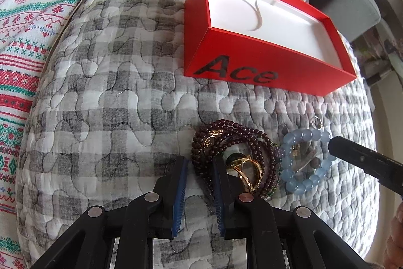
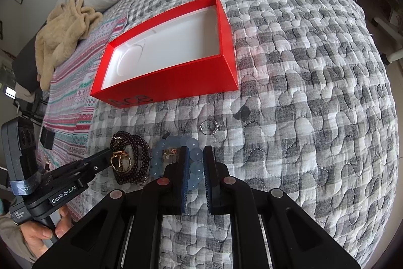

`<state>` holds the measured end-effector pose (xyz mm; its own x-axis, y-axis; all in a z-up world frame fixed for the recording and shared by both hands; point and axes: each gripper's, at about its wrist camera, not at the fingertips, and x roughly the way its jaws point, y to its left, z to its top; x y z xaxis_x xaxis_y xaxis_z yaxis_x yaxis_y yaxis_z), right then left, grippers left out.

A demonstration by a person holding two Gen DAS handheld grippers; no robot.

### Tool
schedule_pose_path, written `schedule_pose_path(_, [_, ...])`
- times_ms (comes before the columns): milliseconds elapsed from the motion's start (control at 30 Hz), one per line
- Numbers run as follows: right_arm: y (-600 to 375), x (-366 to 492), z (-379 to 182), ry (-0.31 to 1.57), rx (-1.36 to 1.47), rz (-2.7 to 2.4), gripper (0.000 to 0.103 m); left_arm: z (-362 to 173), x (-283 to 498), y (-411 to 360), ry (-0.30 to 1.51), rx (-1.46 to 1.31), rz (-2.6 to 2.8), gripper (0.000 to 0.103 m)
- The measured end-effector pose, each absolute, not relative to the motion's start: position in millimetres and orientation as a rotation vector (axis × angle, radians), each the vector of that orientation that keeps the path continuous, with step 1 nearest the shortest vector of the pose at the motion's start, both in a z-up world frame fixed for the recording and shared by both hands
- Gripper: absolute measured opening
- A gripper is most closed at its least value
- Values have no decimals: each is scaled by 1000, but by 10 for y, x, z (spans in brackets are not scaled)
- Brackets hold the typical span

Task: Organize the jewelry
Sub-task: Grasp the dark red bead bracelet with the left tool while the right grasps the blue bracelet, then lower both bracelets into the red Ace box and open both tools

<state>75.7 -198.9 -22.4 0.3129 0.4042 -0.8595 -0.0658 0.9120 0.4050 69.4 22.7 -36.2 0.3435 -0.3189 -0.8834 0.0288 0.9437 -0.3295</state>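
The right gripper (image 2: 196,163) has its jaws clamped on the blue bead bracelet (image 2: 195,155), half hidden behind them, while the left gripper (image 1: 200,165) has its jaws pinching the dark bead strand (image 1: 199,158).

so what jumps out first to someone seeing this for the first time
The open red box, white inside, sits on the grey checked quilt. Nearer the camera lies a cluster of jewelry: a dark red bead strand with a gold ring on it, beside a pale blue bead bracelet.
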Motion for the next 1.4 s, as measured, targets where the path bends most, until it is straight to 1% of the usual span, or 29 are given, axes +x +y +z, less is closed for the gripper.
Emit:
schedule_pose_path(67, [-1995,739,-207,1212,315,318,12,-365,700,202,1190,-256,-223,14])
schedule_pose_path(100, [-1988,729,-193,1208,313,318,12,-358,693,176,1181,-243,-215,12])
schedule_pose_path(133, [-1984,717,-175,1203,313,319,12,-349,682,166,1172,-232,-205,5])
schedule_pose_path(200, [-1980,693,-126,1189,316,325,12,-332,666,145,1157,-238,-197,4])
schedule_pose_path(333, [-1964,610,15,1154,324,351,12,-205,595,131,1104,-254,-218,3])
schedule_pose_path(633, [-1958,538,377,1071,348,402,12,308,502,148,950,-296,-303,2])
schedule_pose_path(800, [-1946,572,620,1000,359,398,12,552,570,81,860,-317,-337,2])
schedule_pose_path(967, [-2012,665,863,909,382,388,12,742,723,26,730,-362,-365,2])
schedule_pose_path(1133, [-2046,773,956,847,379,353,12,585,976,-5,668,-413,-378,2])
schedule_pose_path(1400, [-2004,992,852,830,360,296,12,139,1259,-10,763,-337,-251,2])
